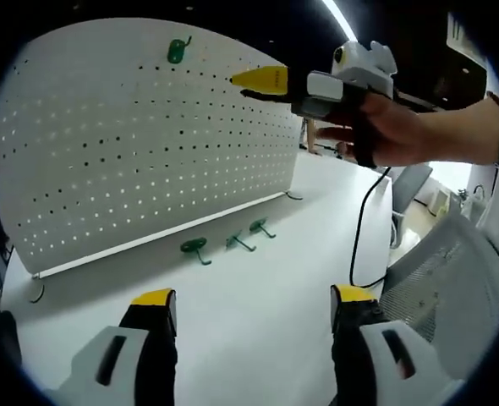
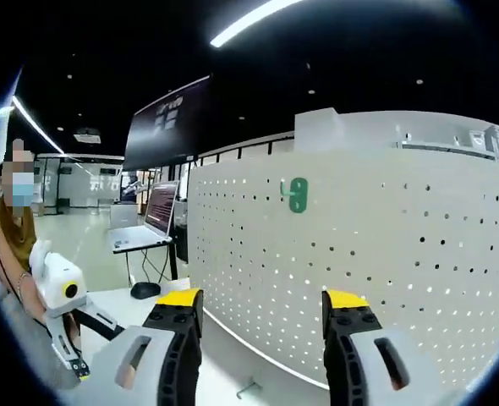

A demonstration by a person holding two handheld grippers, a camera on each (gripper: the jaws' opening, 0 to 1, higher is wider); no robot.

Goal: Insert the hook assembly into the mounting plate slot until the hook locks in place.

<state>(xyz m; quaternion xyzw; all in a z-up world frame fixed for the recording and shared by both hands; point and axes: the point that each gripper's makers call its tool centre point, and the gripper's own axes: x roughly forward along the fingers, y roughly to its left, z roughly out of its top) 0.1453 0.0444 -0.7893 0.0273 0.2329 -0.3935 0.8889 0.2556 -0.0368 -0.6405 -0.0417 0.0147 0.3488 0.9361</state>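
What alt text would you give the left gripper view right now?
A white perforated pegboard stands on a white table, one green hook mounted near its top and three loose green hooks lying at its foot. The right tool, hand-held, hovers near the board; the left tool waits open below.

From the left gripper view I see the pegboard [image 1: 148,135] standing upright on the worktop [image 1: 266,313], across the far side. One hook [image 1: 177,51] hangs on the board near its top edge. Three loose hooks [image 1: 228,243] lie in a row on the worktop just in front of the board's foot. My right tongs [image 1: 262,80] hang above them, close to the board's upper right part. From the right gripper view, the hung hook [image 2: 295,195] sits high on the board, and a laptop [image 2: 161,211] stands well behind it, to the left.
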